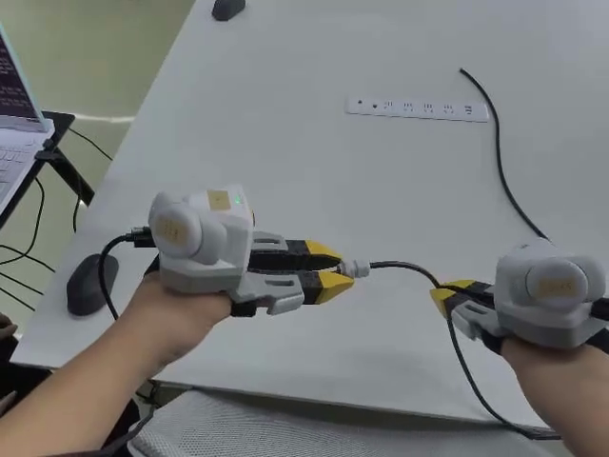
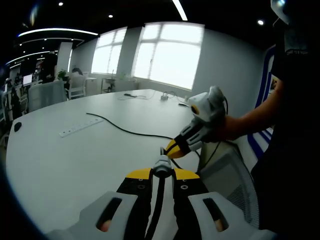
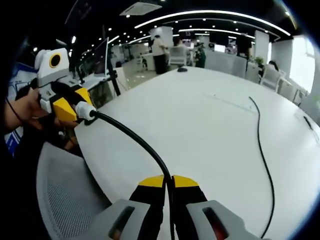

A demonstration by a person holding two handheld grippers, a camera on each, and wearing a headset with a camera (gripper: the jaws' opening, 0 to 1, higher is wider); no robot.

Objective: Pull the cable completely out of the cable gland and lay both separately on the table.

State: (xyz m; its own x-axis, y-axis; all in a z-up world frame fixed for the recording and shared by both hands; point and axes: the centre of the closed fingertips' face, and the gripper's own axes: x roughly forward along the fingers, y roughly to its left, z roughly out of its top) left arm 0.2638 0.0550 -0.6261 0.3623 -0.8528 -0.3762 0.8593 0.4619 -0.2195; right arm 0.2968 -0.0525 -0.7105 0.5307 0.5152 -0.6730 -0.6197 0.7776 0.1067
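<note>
My left gripper (image 1: 333,268) (image 2: 162,173) is shut on a small grey cable gland (image 1: 355,268) (image 2: 162,164) (image 3: 87,113), held above the near edge of the white table (image 1: 314,171). A black cable (image 1: 404,268) (image 3: 135,137) runs out of the gland to my right gripper (image 1: 442,293) (image 3: 168,181), which is shut on it a short way along. The cable arches between the two grippers. In the left gripper view the right gripper (image 2: 175,147) points toward me from ahead. Past the right gripper the cable hangs below the table edge.
A white power strip (image 1: 417,109) (image 2: 80,127) lies at the back with its black cord (image 1: 504,171) (image 3: 262,145) trailing across the table. A mouse (image 1: 90,283) sits near the left corner, a laptop (image 1: 14,124) beyond. A mesh chair (image 3: 65,195) stands below.
</note>
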